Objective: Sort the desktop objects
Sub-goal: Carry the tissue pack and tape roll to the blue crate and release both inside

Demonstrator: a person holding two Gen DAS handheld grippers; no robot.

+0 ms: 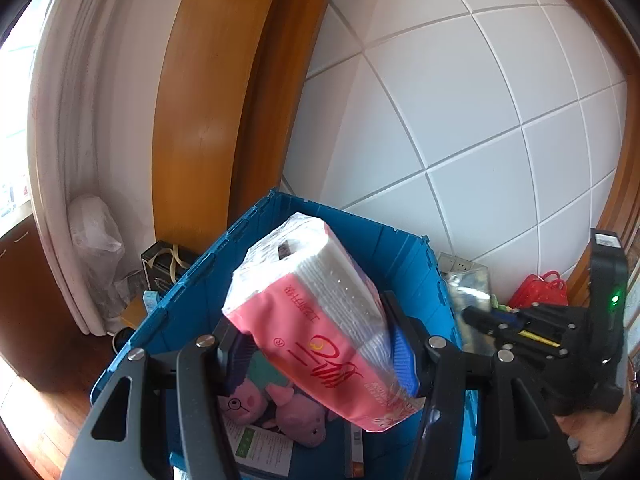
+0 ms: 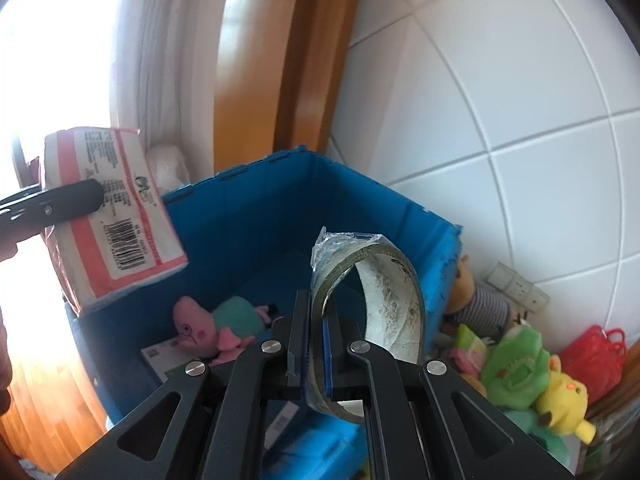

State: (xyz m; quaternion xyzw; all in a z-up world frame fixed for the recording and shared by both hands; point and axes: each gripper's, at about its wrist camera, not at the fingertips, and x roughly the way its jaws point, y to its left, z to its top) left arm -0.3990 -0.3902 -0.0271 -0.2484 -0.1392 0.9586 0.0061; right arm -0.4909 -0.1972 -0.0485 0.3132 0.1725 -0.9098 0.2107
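My left gripper (image 1: 320, 340) is shut on a pink and white tissue pack (image 1: 320, 320) and holds it over the blue bin (image 1: 192, 280). The pack also shows in the right wrist view (image 2: 112, 220), at the left above the bin (image 2: 280, 208). My right gripper (image 2: 318, 320) is shut on a roll of clear tape (image 2: 376, 304) and holds it over the bin's right side. The right gripper shows at the right of the left wrist view (image 1: 520, 328). A pink pig plush (image 2: 216, 324) and a green and white box (image 2: 160, 356) lie in the bin.
Plush toys, a green one (image 2: 516, 364) and a yellow one (image 2: 568, 400), and a red bag (image 2: 596, 356) lie right of the bin by the white tiled wall (image 2: 500, 120). A wooden door frame (image 1: 200, 100) and curtain (image 1: 80, 120) stand behind the bin.
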